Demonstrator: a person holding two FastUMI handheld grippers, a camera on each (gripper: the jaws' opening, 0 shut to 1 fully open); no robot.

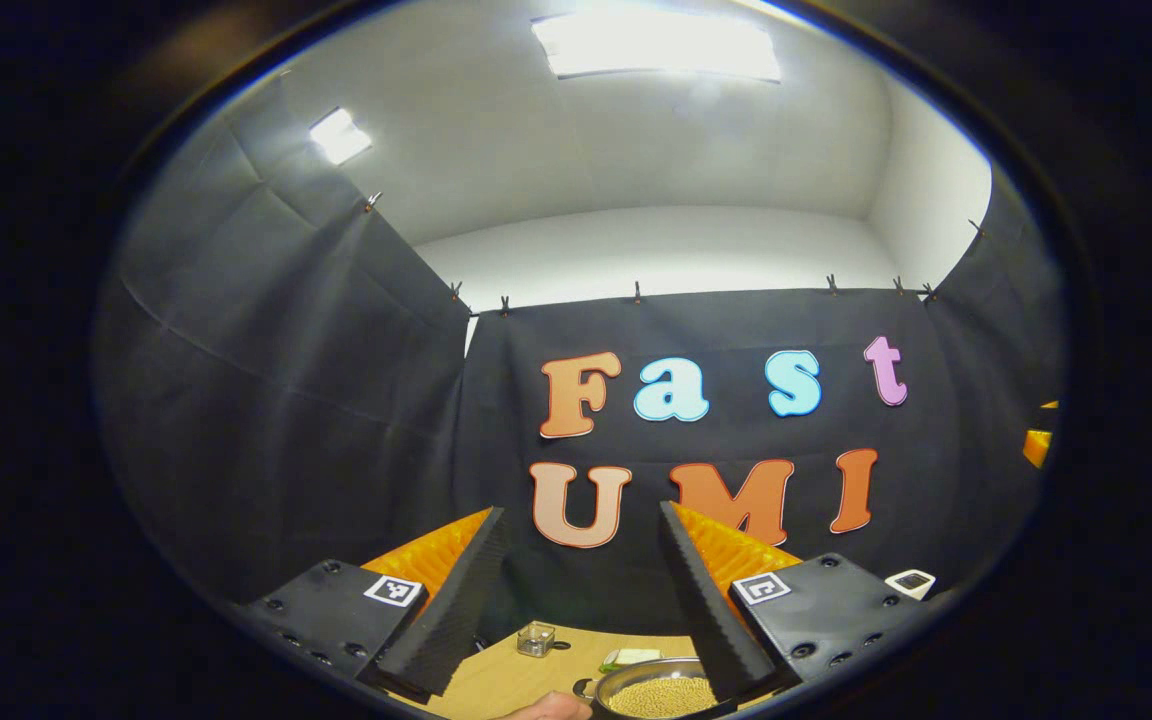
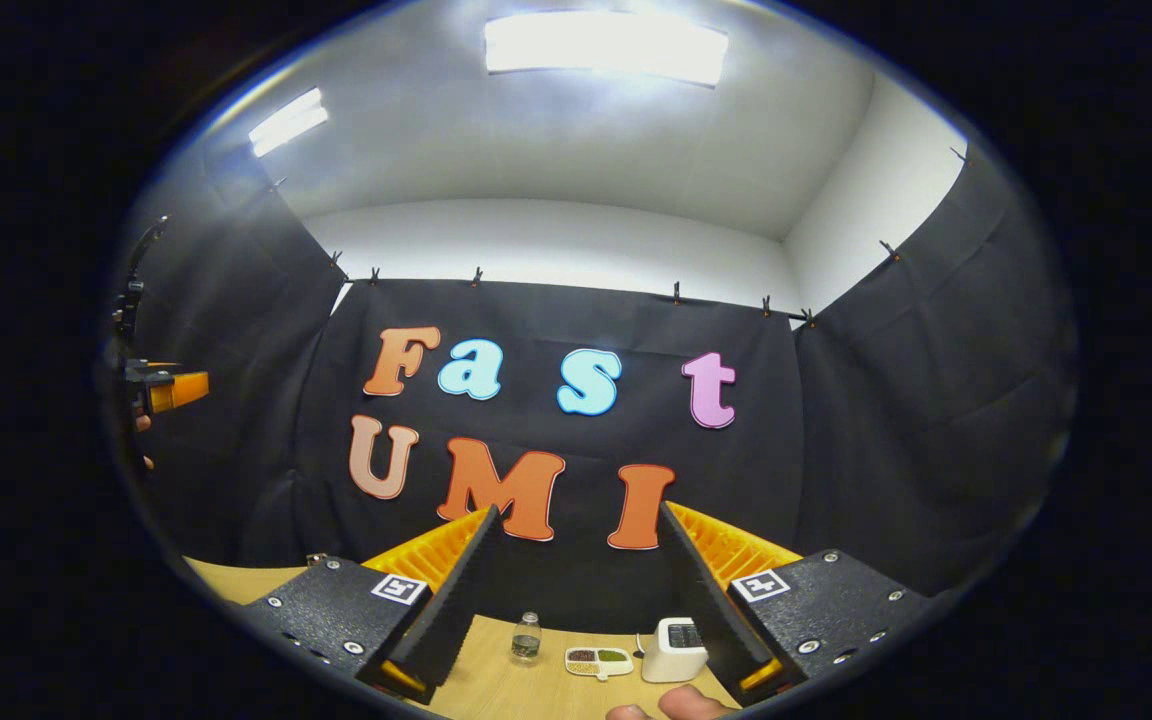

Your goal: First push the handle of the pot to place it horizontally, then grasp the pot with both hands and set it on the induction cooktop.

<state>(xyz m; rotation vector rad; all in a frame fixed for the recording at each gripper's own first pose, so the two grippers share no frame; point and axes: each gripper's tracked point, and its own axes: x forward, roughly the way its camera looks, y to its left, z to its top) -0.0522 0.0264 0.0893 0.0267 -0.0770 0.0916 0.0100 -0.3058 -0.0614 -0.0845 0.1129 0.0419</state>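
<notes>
Near edge, left gripper view: round metal pot (image 1: 658, 690) of pale beans on wooden table (image 1: 496, 680).
Left gripper (image 1: 581, 590): spread wide, empty.
Right gripper (image 2: 576, 590): spread wide, empty.
Far table: small glass jar (image 2: 526, 638), white box-shaped device (image 2: 674, 650).

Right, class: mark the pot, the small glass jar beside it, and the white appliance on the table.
pot (image 1: 658, 694), left gripper view, on the pale grains filling it.
glass jar (image 1: 535, 639), left gripper view, on its clear side wall.
white appliance (image 2: 672, 650), right gripper view, on its front face.
</notes>
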